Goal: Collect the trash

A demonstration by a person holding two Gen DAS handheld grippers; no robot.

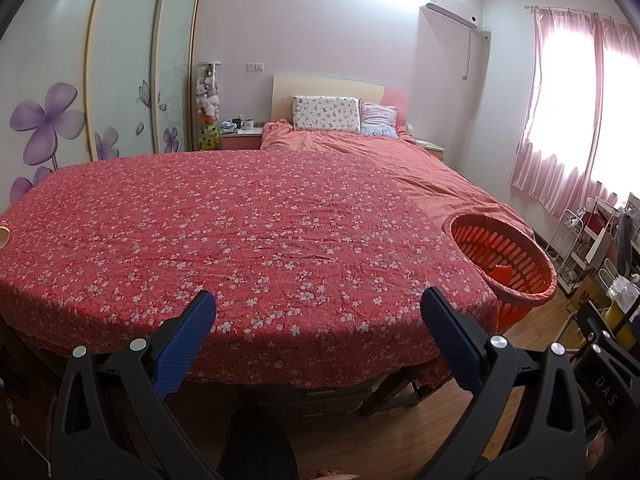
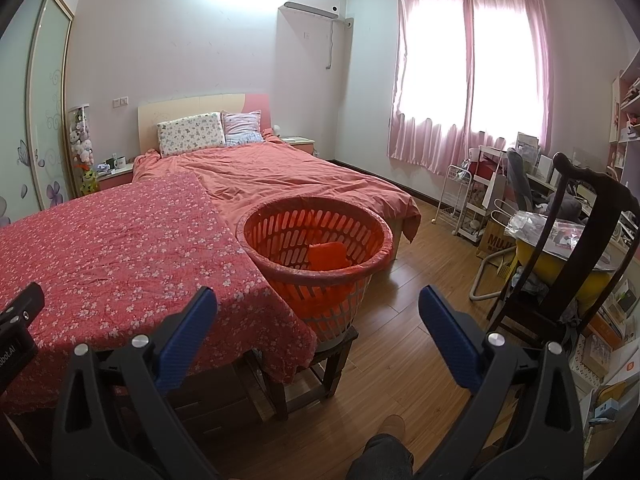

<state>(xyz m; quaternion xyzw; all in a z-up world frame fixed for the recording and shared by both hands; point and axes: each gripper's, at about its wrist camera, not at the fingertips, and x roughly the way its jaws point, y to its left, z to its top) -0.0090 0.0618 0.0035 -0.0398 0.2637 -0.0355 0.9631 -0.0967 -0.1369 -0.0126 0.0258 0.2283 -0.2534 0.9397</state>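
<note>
An orange slatted basket (image 2: 320, 248) with a clear liner stands on a small dark stool (image 2: 320, 360) at the right end of a table under a red floral cloth (image 2: 120, 248). An orange item (image 2: 328, 256) lies inside it. The basket also shows at the right in the left wrist view (image 1: 504, 256). My left gripper (image 1: 320, 304) is open and empty over the near edge of the floral cloth (image 1: 248, 232). My right gripper (image 2: 318, 300) is open and empty, just in front of the basket. A pale object (image 1: 3, 234) peeks in at the cloth's far left edge.
A bed with a pink quilt (image 2: 288, 176) lies behind the table. A dark wooden chair (image 2: 568, 248) and a cluttered desk with a wire rack (image 2: 460, 200) stand at the right. Wood floor (image 2: 400, 264) lies between. A wardrobe (image 1: 120, 80) stands at the left.
</note>
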